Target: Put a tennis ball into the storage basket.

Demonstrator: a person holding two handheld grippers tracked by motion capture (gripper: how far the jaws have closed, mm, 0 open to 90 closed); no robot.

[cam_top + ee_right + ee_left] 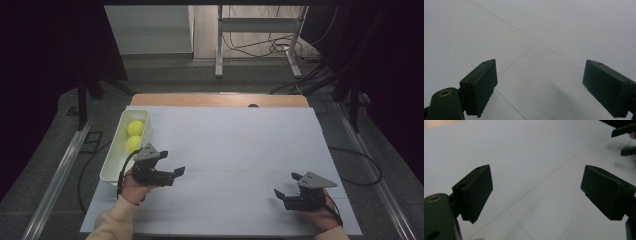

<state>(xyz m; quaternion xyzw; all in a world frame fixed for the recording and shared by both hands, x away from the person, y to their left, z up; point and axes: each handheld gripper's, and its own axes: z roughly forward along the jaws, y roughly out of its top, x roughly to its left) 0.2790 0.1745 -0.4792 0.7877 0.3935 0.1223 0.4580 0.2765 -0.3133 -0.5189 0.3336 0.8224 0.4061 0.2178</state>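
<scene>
While both hands sit low at the near edge, I see the worktop (235, 145) covered by a white sheet with faint seam lines, a strip of bare wood showing along the far edge. White bin (111, 161) runs lengthwise along the left edge, from just short of the far-left corner toward the near side. Two yellow-green tennis balls (135, 128) lie in its far half, one behind the other, touching or nearly so.

Left gripper (172, 176) is held just beside the bin's near end, on its right, tips pointing toward the right edge; grey plate on top overlaps the bin rim from the high view. I read its jaws as wide apart with nothing between them, just bare sheet in the gap (536, 192). Whether it touches the bin I cannot tell.

Right gripper (287, 184) is near the near-right corner, tips pointing toward the left edge, well apart from the other one. Jaws spread wide too, empty, bare sheet beneath (539, 85). From the left gripper view I catch its tips far off.
</scene>
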